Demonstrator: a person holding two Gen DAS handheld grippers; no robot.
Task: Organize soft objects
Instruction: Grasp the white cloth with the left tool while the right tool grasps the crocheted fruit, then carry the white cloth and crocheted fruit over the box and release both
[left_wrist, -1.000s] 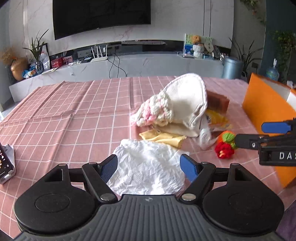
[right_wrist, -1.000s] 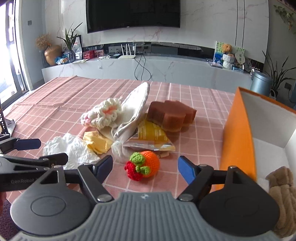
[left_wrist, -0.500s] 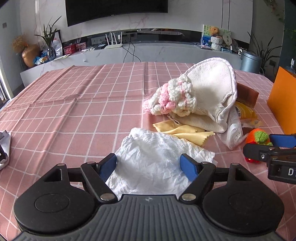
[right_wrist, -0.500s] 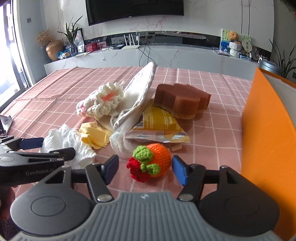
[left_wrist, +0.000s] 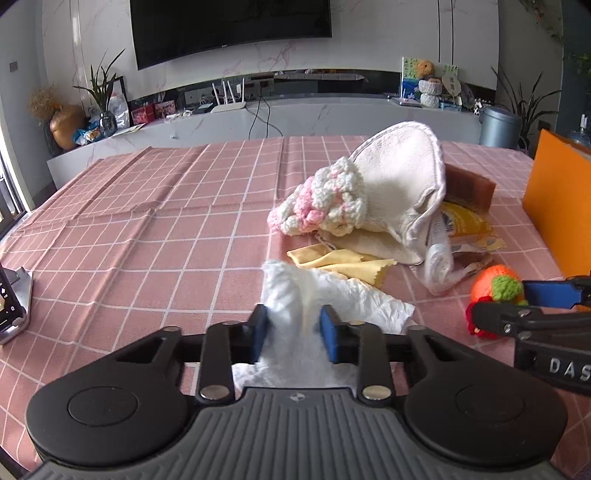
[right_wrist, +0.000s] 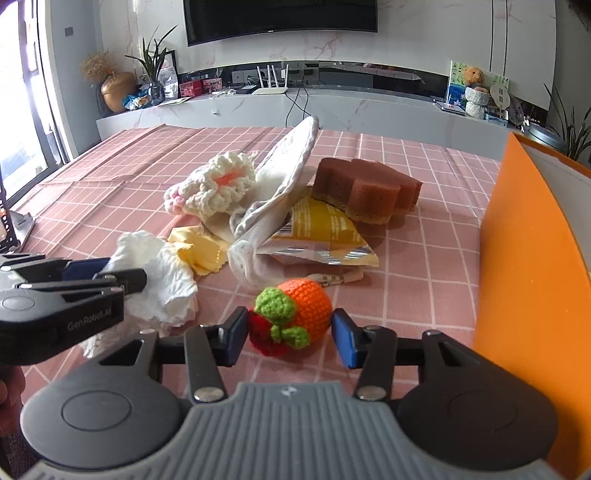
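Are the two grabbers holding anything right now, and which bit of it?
The left gripper has just closed on the white tissue, pinching its bunched near end. The right gripper has been closing around the crochet fruit, not clearly squeezing yet.

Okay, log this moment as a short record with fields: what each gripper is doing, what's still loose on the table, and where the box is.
left gripper: jaws just closed, pinching the white crumpled cloth, bunched up between the pads
right gripper: jaws have just been closing around the crochet orange toy; the left pad touches it, a small gap shows at the right pad
loose on tablecloth: pink-white crochet piece, cream mitt, yellow cloth, brown sponge, yellow packet
orange box: at the table's right edge
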